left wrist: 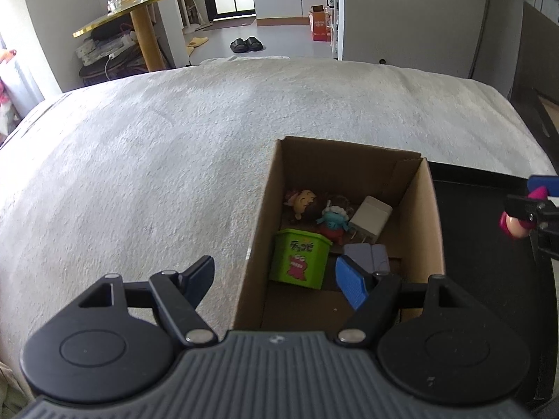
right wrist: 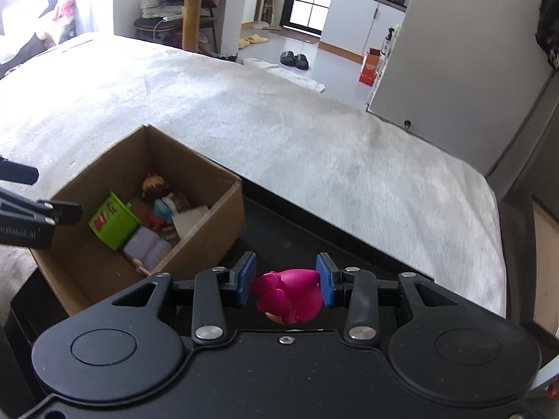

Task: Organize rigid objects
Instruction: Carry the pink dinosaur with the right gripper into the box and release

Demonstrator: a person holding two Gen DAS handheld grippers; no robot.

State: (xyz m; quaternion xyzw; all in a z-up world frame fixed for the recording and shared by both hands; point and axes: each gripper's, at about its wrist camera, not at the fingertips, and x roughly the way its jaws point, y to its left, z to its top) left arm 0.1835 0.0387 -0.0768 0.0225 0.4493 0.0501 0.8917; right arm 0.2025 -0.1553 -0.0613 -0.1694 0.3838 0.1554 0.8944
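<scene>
Right gripper (right wrist: 285, 284) grips a pink toy (right wrist: 291, 295) at lower centre, beside the cardboard box (right wrist: 213, 234); left gripper (left wrist: 277, 277) fingers spread open over the box's near edge.

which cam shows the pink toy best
The right wrist view: the pink toy sits centered and close between the right gripper pads, its shape clear. The left wrist view only catches it small at the far right edge, partly hidden by the gripper.
</scene>
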